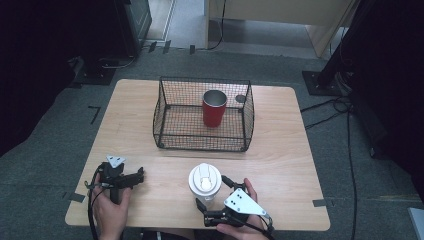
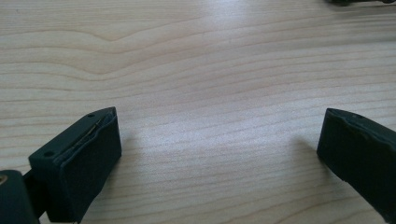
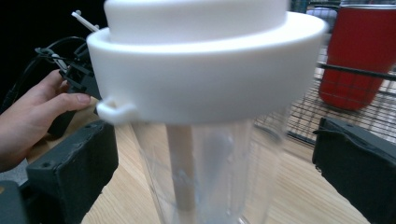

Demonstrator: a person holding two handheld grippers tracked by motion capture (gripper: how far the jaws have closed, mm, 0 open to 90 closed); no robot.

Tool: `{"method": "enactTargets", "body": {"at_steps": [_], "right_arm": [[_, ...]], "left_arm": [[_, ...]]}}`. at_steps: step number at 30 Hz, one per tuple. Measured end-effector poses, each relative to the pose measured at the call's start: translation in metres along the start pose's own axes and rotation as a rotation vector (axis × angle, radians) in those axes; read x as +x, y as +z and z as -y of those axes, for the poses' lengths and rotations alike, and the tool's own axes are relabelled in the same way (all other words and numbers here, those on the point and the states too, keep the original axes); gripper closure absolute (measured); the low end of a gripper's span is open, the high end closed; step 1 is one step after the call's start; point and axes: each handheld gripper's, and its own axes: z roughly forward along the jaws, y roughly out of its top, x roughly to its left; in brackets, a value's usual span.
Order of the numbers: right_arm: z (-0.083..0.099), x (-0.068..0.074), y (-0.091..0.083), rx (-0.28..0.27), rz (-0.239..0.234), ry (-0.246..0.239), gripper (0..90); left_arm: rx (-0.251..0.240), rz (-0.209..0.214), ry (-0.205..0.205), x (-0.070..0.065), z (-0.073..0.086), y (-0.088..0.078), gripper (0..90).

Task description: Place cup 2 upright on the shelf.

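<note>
From above, the clear tumbler point(image 1: 205, 183) with its white lid stands near the table's point(image 1: 280, 150) front edge at six o'clock, the right gripper point(image 1: 216, 192) released around it. The wire basket point(image 1: 165, 112) with a red cup point(image 1: 214, 108) sits at twelve.

The left gripper view shows the left gripper point(image 2: 219, 149) spread wide over bare wood, holding nothing.

In the right gripper view, both jaws flank the tumbler's clear wall below the lid. I'd clamp there, squarely, then lift straight up.
</note>
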Motion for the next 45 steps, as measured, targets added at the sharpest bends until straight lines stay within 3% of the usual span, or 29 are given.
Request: {"method": "enactTargets", "body": {"at_steps": [13,18,32,45], "right_arm": [[-0.007,0.006,0.021,-0.009,0.035,0.001,9.4],[-0.009,0.010,0.027,0.008,0.054,-0.036,13.0],[-0.011,0.012,0.031,-0.010,0.037,-0.009,15.6],[-0.028,0.015,0.034,-0.076,0.016,-0.015,15.7]], "left_arm": [[0.000,-0.001,0.000,0.000,0.000,0.000,0.4],[0.000,-0.001,0.000,0.000,0.000,0.000,0.4],[0.000,-0.001,0.000,0.000,0.000,0.000,0.4],[0.001,0.000,0.001,0.000,0.000,0.000,0.4]]}}
